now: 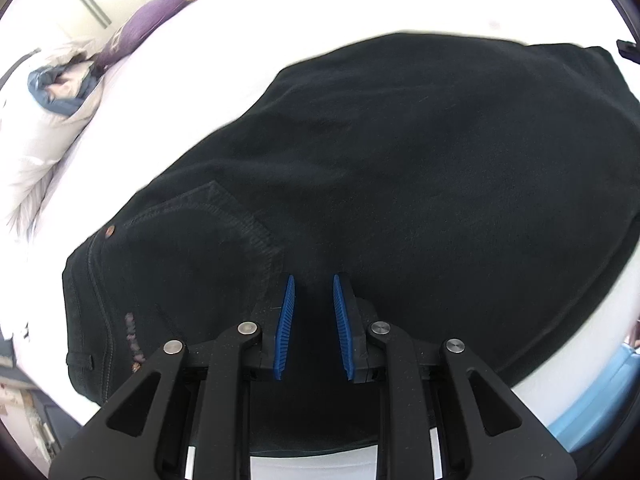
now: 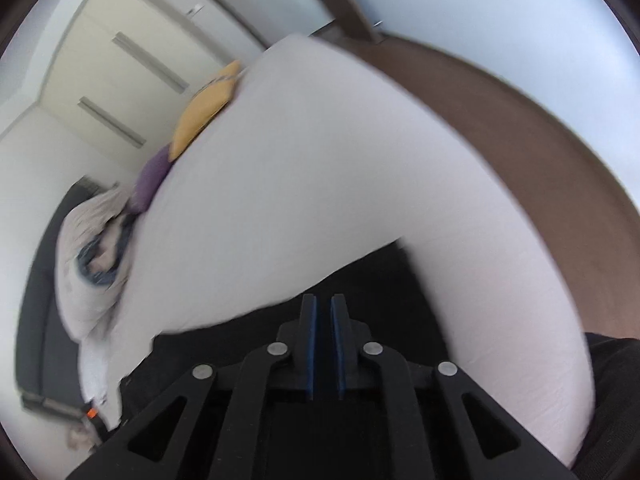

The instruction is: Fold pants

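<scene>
Black pants (image 1: 400,168) lie folded over on the white bed (image 1: 248,32), waistband and pocket rivet at the lower left. My left gripper (image 1: 314,280) hovers over the near part of the pants, its blue pads (image 1: 286,320) apart with nothing between them. In the right wrist view my right gripper (image 2: 323,300) has its blue pads nearly together over a far edge of the pants (image 2: 360,276); whether cloth is pinched between them is not clear. The right gripper's tip (image 1: 628,50) shows at the far right edge of the left wrist view.
Along the bed's left side lie a purple cushion (image 1: 152,20), a yellow cushion (image 2: 204,108) and a bundled duvet (image 1: 52,92). White wardrobe doors (image 2: 120,60) stand behind. Brown floor (image 2: 520,120) runs beyond the bed's far edge. A light blue surface (image 1: 592,400) shows at lower right.
</scene>
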Motion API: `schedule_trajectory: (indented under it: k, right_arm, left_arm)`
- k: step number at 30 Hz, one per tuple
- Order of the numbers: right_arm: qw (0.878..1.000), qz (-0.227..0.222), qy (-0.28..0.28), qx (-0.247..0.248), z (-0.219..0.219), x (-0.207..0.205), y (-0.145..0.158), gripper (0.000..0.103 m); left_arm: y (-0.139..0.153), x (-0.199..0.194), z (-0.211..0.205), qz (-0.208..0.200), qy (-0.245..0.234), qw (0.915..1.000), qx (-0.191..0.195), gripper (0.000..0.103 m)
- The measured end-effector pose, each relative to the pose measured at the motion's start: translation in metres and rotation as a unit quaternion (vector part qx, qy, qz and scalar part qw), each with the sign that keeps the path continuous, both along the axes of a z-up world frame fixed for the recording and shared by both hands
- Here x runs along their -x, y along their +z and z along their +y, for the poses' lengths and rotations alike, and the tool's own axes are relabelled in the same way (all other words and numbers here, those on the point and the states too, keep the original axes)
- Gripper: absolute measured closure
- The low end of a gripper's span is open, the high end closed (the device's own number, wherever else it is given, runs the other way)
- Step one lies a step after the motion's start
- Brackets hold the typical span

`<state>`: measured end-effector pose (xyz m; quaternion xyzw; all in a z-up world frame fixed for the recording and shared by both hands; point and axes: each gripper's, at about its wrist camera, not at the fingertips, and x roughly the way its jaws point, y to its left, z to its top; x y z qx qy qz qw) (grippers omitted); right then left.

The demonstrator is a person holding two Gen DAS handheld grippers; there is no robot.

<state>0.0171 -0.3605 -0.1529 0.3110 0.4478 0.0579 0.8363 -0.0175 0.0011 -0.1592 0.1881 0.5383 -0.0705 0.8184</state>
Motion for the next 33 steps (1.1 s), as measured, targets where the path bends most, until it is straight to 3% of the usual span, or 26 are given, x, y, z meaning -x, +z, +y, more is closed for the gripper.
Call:
schedule_trajectory:
  k: [2,3,6,8,9,12,16,17,21,25,26,28,29,30,32,33]
  right_arm:
    - [0.996,0.012,0.066,-0.066,0.027,0.009,-0.008,0.072]
    - [0.993,0.026,0.087,-0.079,0.04,0.014,-0.017,0.069]
    - [0.987,0.115,0.101,-0.057,0.059,0.025,-0.062,0.068]
    - [0.982,0.149,0.074,-0.09,0.045,0.042,-0.088,0.103]
    - [0.981,0.152,0.068,-0.101,0.036,0.049,-0.093,0.103]
    - [0.982,0.148,0.057,-0.101,0.011,0.068,-0.093,0.103]
    - [0.984,0.162,0.057,-0.049,0.008,0.082,-0.07,0.103]
    - [0.985,0.157,0.065,-0.037,0.014,0.084,-0.06,0.094]
    - [0.978,0.097,0.134,-0.124,0.06,0.07,-0.032,0.092]
    - [0.967,0.082,0.21,-0.121,0.122,0.034,-0.027,0.09]
    - [0.962,0.085,0.227,-0.123,0.135,0.025,-0.032,0.084]
    - [0.962,0.131,0.235,-0.052,0.155,0.012,-0.052,0.072]
    - [0.958,0.161,0.236,-0.023,0.162,0.011,-0.065,0.074]
    - [0.955,0.175,0.237,-0.025,0.162,0.015,-0.078,0.077]
    - [0.96,0.161,0.228,-0.023,0.147,0.031,-0.084,0.103]
    - [0.959,0.165,0.226,-0.042,0.137,0.038,-0.088,0.103]
  left_arm:
    - [0.006,0.004,-0.013,-0.008,-0.023,0.9997,0.008,0.083]
    - [0.006,0.007,-0.024,-0.008,-0.04,0.9991,0.008,0.083]
    - [-0.006,0.019,-0.048,0.008,-0.078,0.9967,-0.022,0.084]
    - [-0.011,0.028,-0.055,0.001,-0.102,0.9932,-0.057,0.084]
    - [-0.01,0.031,-0.054,0.006,-0.105,0.9929,-0.056,0.084]
    - [-0.006,0.036,-0.043,0.037,-0.099,0.9941,-0.025,0.084]
    - [-0.007,0.051,-0.03,0.046,-0.122,0.9906,-0.043,0.084]
    - [-0.007,0.056,-0.028,0.047,-0.124,0.9901,-0.045,0.084]
    - [-0.007,0.058,-0.019,0.055,-0.11,0.992,-0.026,0.084]
    - [-0.007,0.057,-0.018,0.054,-0.113,0.9915,-0.037,0.084]
    - [-0.007,0.058,-0.019,0.052,-0.112,0.9915,-0.04,0.084]
    - [-0.007,0.062,-0.026,0.049,-0.109,0.9919,-0.044,0.084]
    - [-0.007,0.064,-0.025,0.047,-0.108,0.992,-0.044,0.084]
    - [-0.008,0.067,-0.027,0.047,-0.107,0.9923,-0.042,0.084]
    - [-0.007,0.072,-0.037,0.047,-0.101,0.9933,-0.031,0.084]
    - [-0.007,0.069,-0.034,0.049,-0.098,0.9938,-0.022,0.084]
